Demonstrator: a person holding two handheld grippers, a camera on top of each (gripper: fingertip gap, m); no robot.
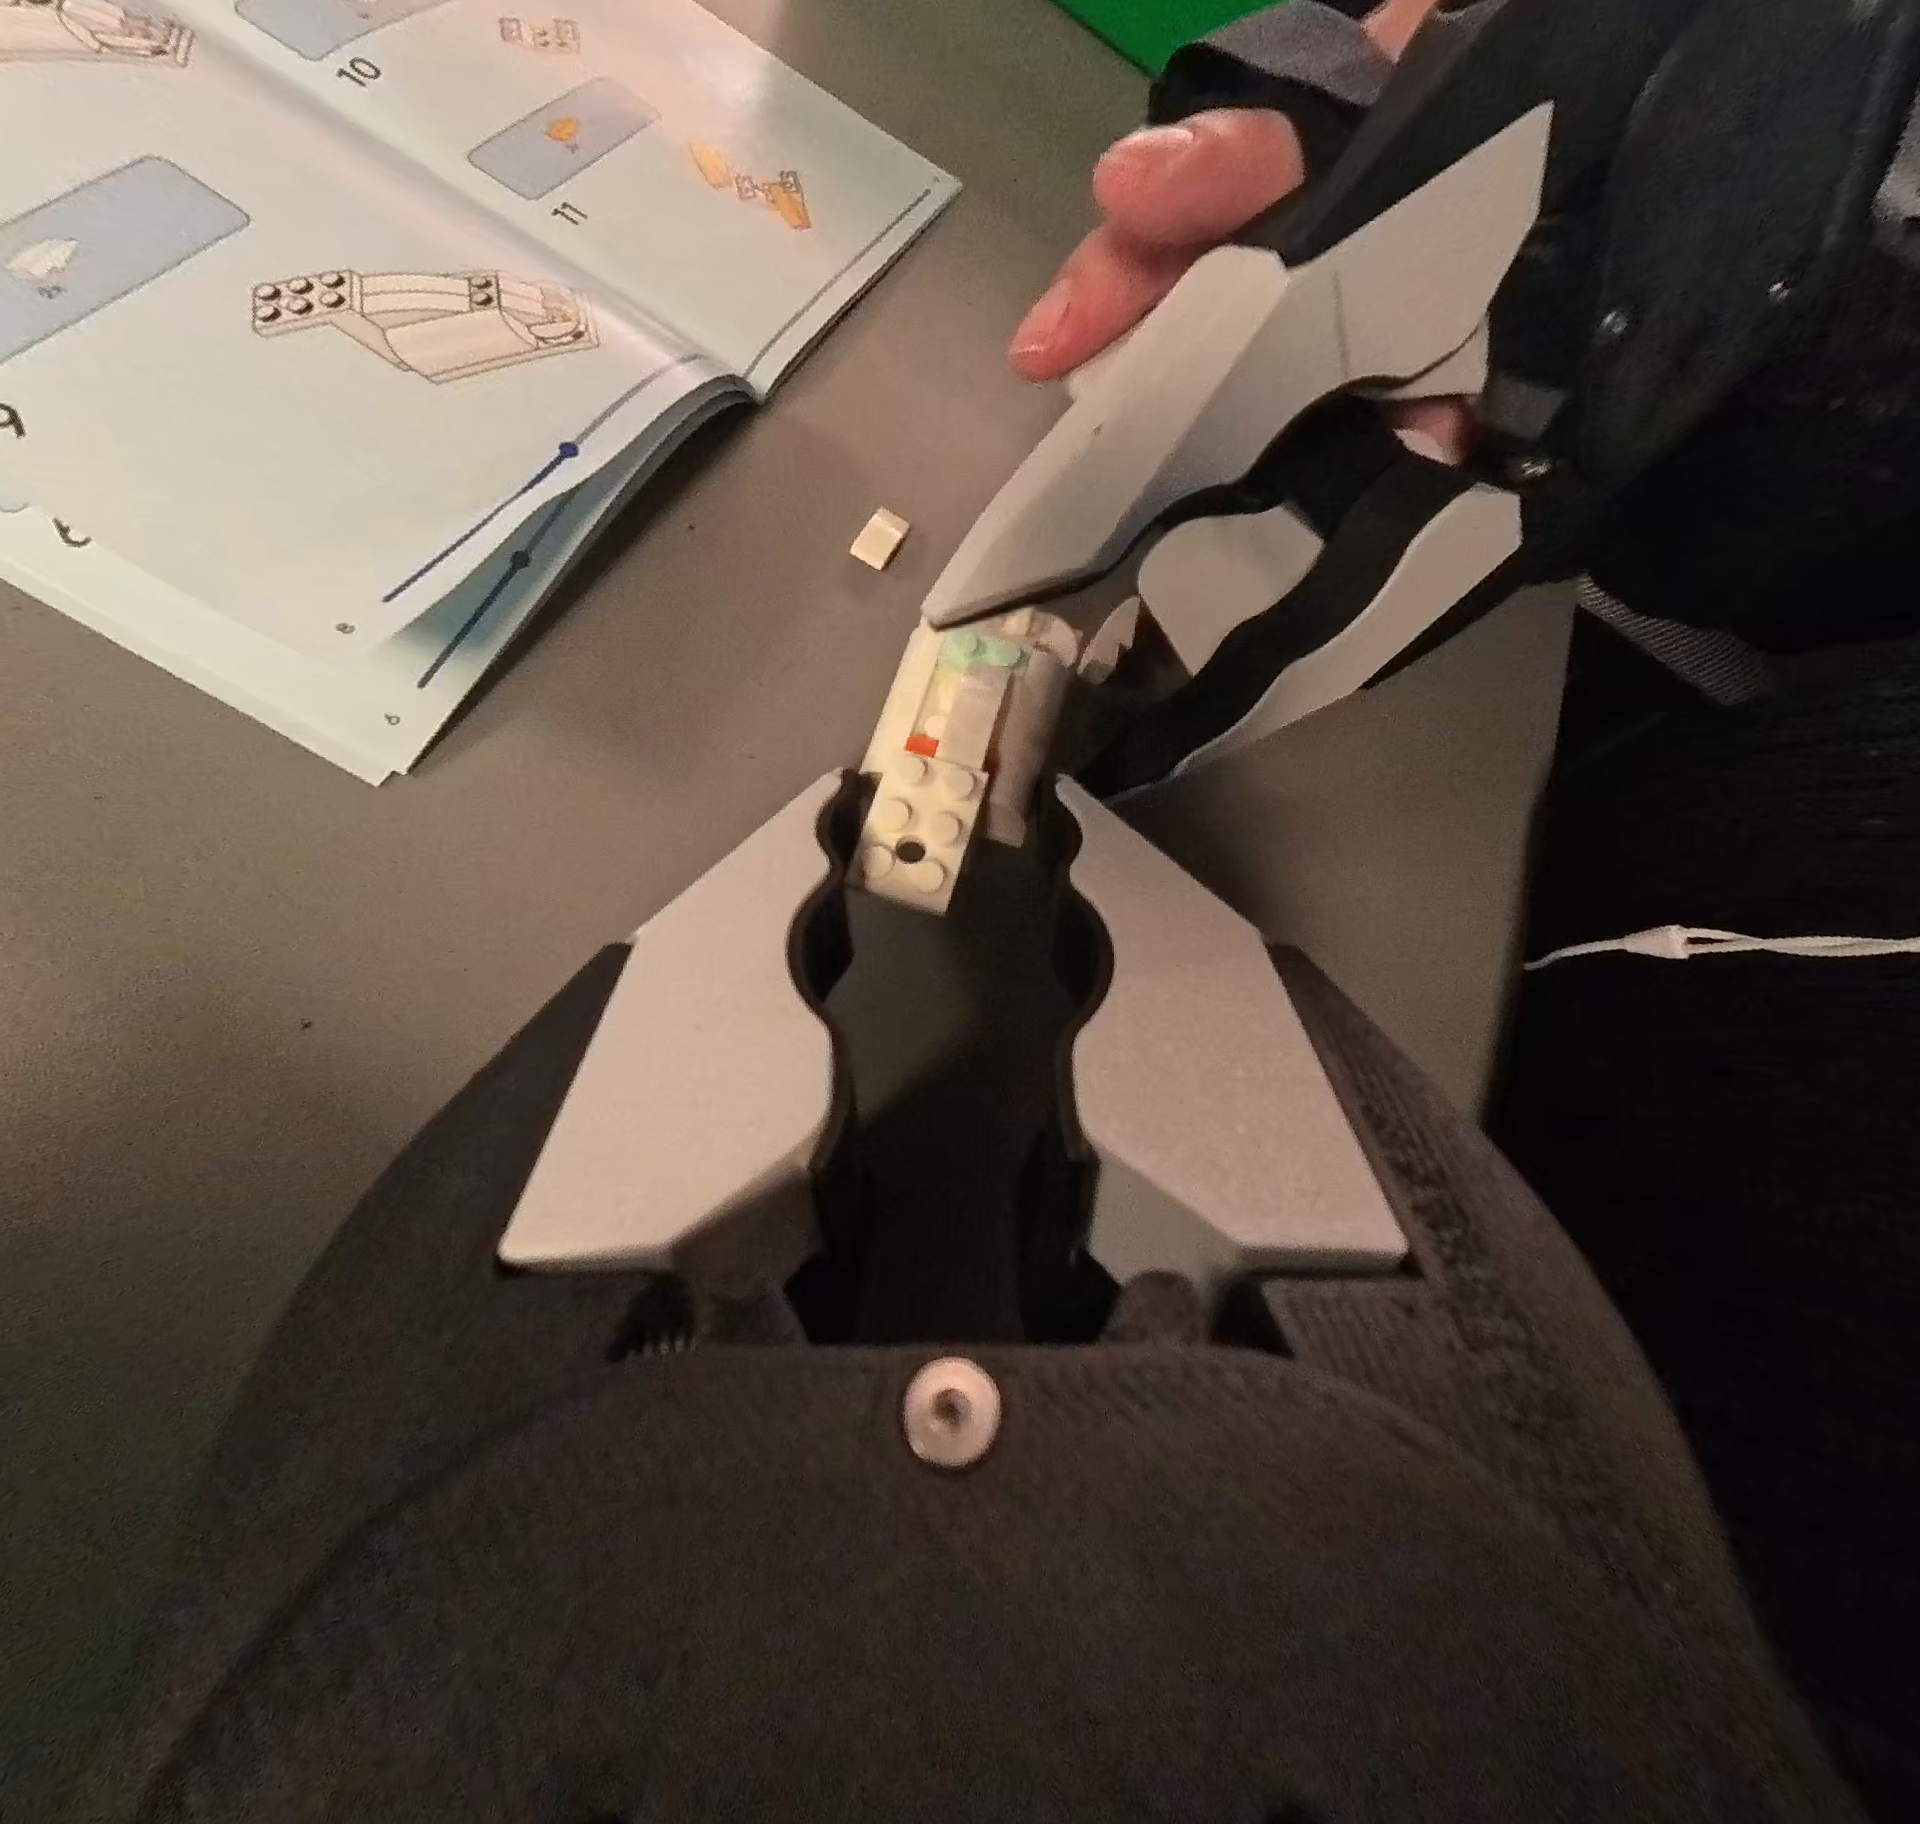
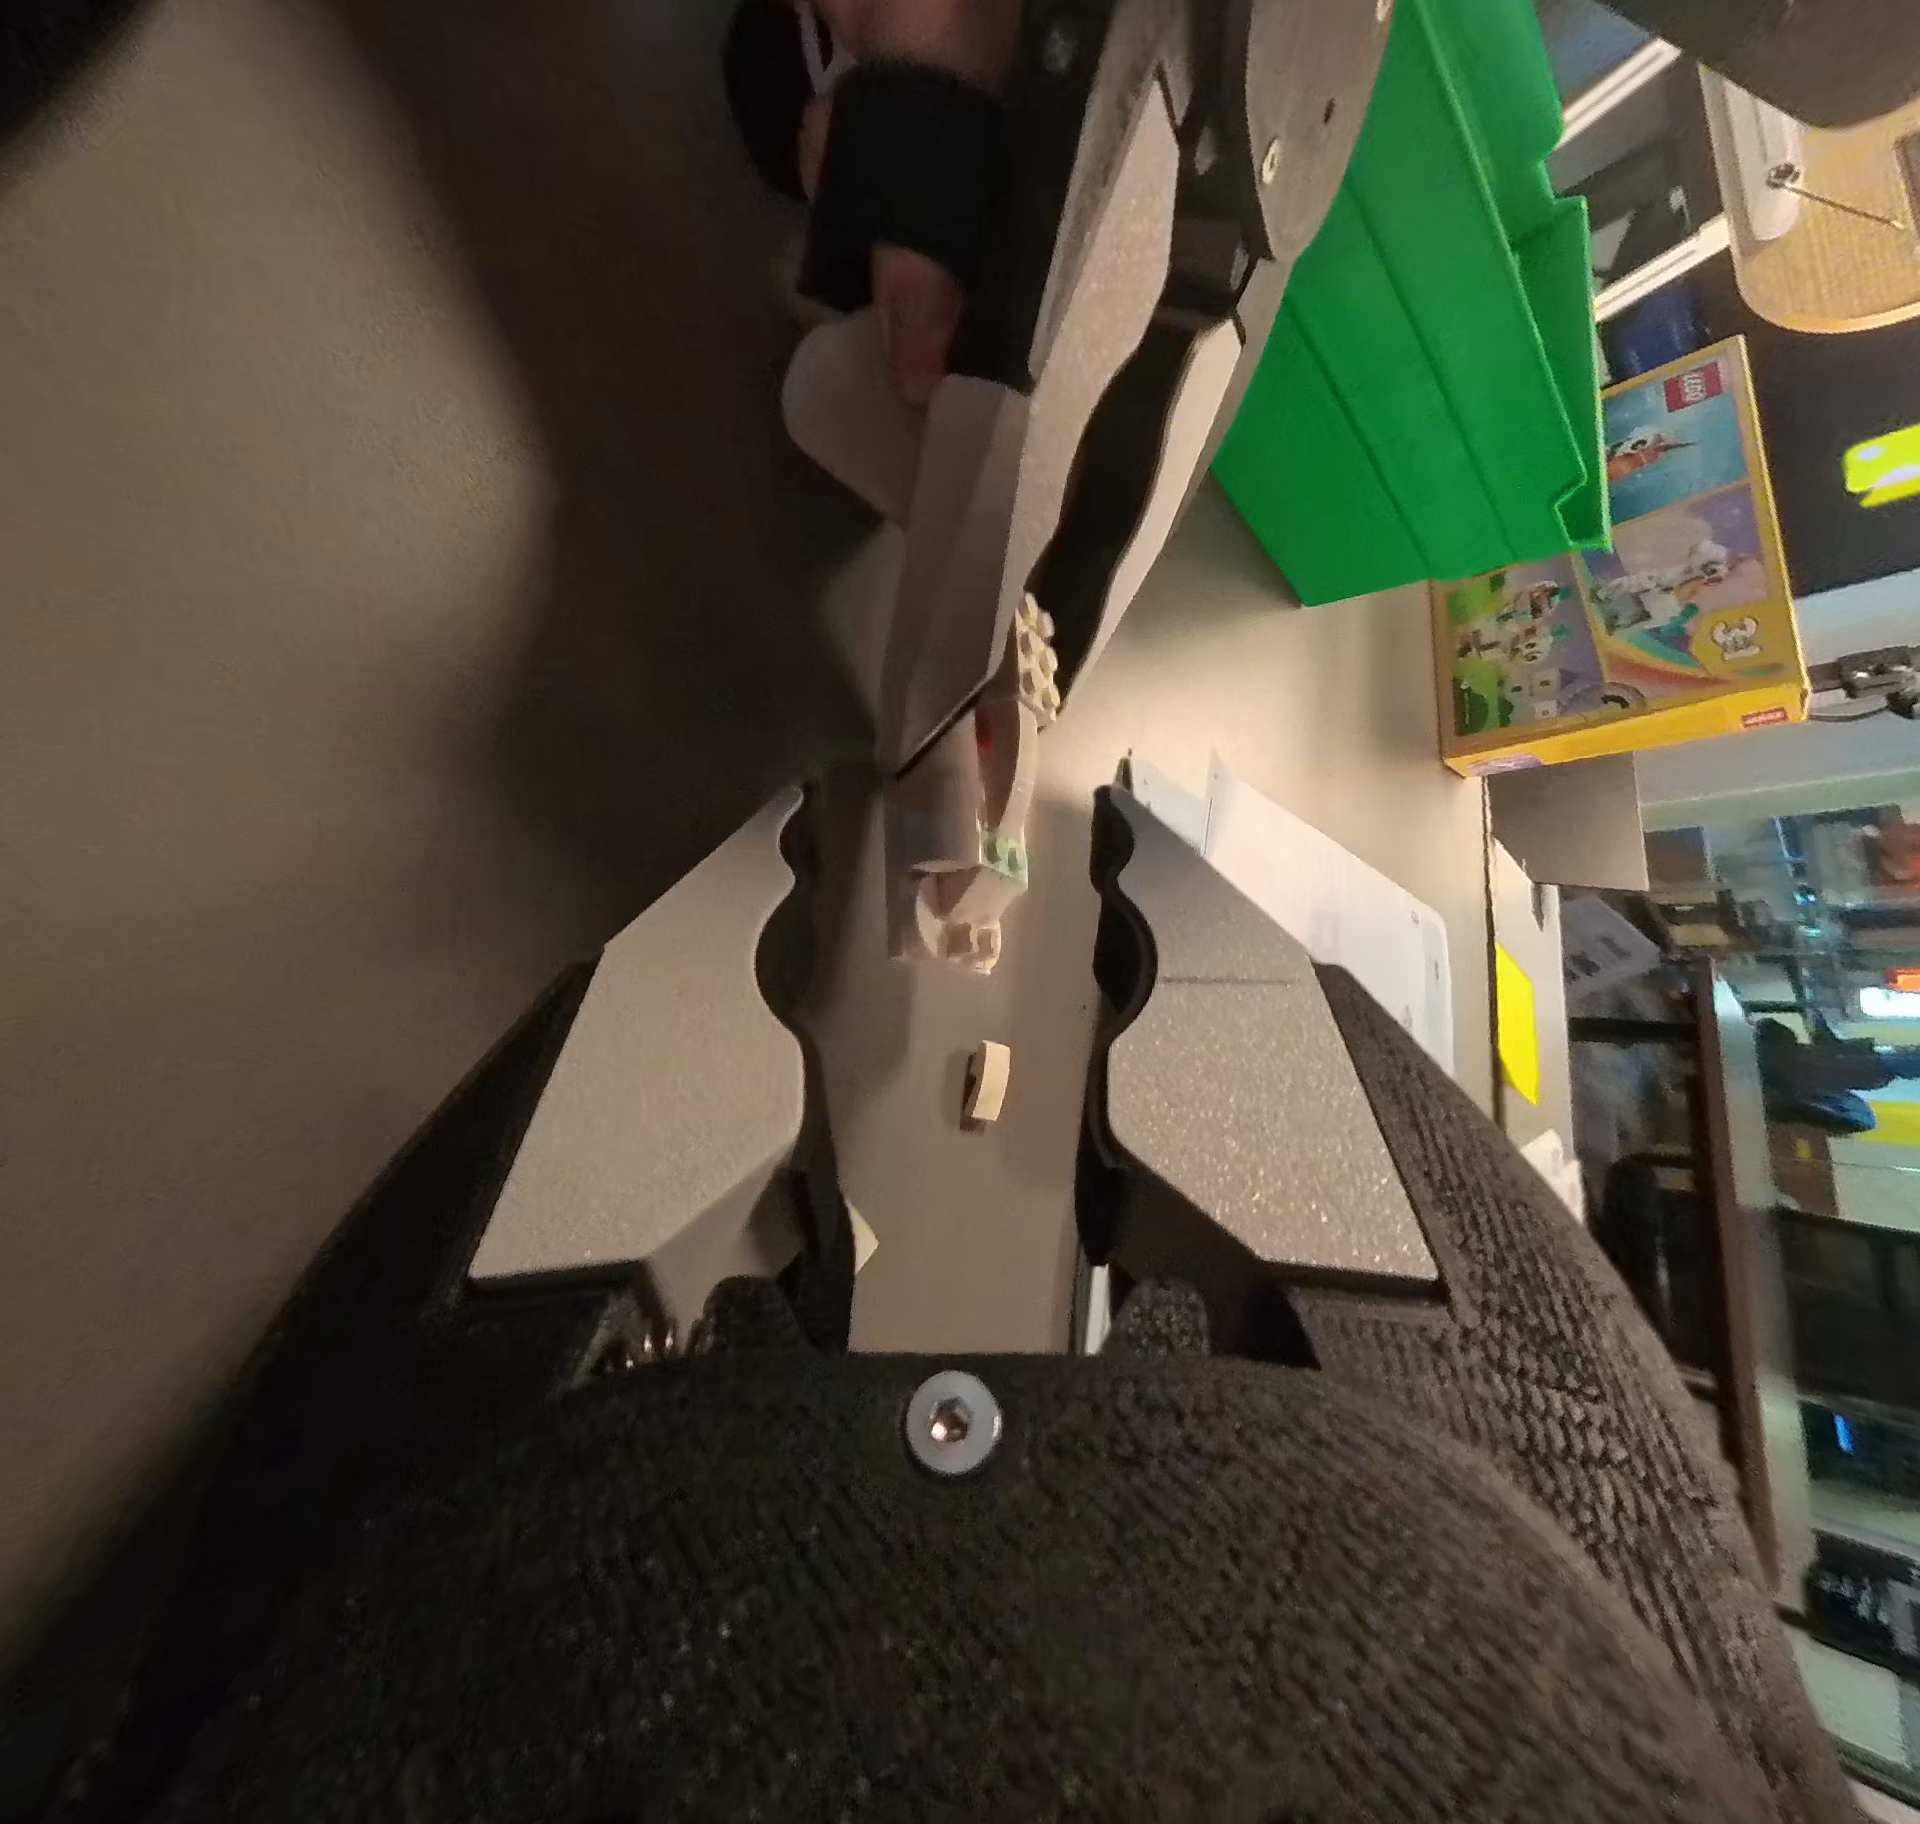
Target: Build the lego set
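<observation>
Grey tabletop (image 1: 208,943) is mostly bare near the grippers. Open instruction booklet (image 1: 436,299) lies at far left, printed with step numbers. White lego assembly (image 1: 940,777) is pinched in left gripper (image 1: 951,787), long axis pointing away toward right gripper (image 2: 951,808), whose jaws are spread. Small tan brick (image 1: 879,536) lies loose beside.
</observation>
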